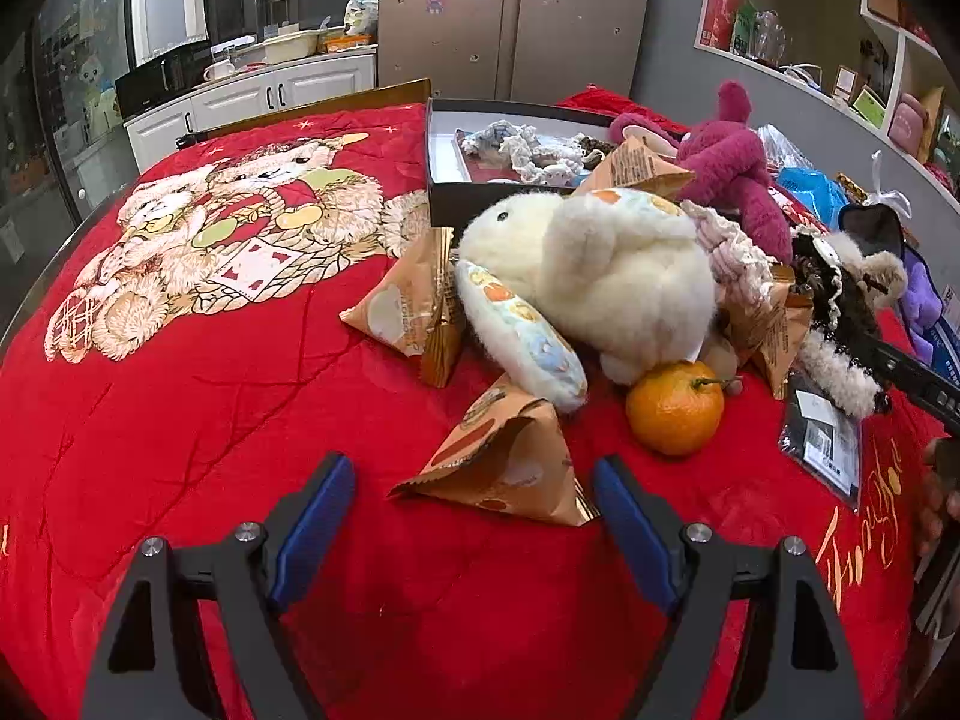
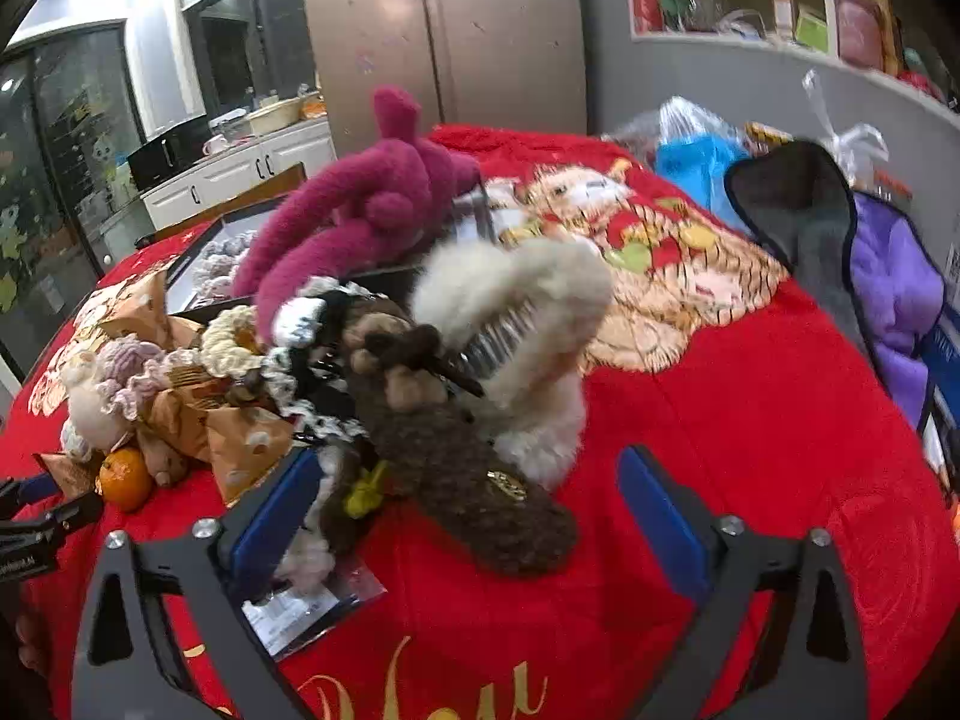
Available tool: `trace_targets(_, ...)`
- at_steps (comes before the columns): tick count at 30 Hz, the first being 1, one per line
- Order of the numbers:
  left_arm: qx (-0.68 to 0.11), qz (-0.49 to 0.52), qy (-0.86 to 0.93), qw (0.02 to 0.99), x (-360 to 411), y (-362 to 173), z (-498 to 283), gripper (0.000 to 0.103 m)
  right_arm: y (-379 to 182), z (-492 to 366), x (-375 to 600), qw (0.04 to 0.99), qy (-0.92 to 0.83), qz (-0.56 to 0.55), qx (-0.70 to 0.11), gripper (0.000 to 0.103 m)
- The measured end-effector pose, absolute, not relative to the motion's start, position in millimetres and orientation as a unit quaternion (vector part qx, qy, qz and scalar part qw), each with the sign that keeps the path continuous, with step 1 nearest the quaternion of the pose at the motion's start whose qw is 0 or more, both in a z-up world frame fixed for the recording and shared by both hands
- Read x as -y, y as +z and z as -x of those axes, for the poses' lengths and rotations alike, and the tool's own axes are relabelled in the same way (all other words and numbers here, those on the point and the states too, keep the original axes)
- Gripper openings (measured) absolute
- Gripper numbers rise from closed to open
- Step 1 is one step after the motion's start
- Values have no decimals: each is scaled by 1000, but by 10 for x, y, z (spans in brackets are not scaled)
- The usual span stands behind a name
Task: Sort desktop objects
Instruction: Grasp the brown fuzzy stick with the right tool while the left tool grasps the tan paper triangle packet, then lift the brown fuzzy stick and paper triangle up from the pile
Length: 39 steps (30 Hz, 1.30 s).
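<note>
Snack packet [image 1: 504,468] lies on the red-covered table [image 1: 180,420], just ahead of my spread left hand-held gripper [image 1: 474,510]. I advise straddling its ridge squarely. Right hand-held gripper [image 2: 474,510], spread, brackets the brown hair clip [image 2: 456,468] without pinching.

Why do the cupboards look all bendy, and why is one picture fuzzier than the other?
Left wrist view: the fisheye lens bends the shelves and table edge into curves, but the orange and white plush look sharp. Right wrist view: same bending, and softer, the fluffy hair clips and pink plush slightly smeared. Corners go dark in both.
</note>
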State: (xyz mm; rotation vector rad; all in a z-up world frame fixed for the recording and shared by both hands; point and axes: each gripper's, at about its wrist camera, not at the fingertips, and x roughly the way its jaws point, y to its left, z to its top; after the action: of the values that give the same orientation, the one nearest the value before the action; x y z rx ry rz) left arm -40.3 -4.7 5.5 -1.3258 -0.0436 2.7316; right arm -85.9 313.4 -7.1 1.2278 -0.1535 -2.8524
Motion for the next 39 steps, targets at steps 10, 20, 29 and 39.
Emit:
trace_targets(10,10,436,898,50,50,53,408,85,-71,831,-2994,32,-919,-392,21,49)
trace_targets(20,9,429,902,55,30,77,382,67,45,672,-2864,33,-936,-351,-15,29)
trace_targets(29,6,414,908,72,-6,121,316,52,117,596,-2892,33,-945,-326,-12,28)
trace_targets(39,8,388,918,75,5,207,207,52,134,562,-2923,39,-948,-317,-3,28)
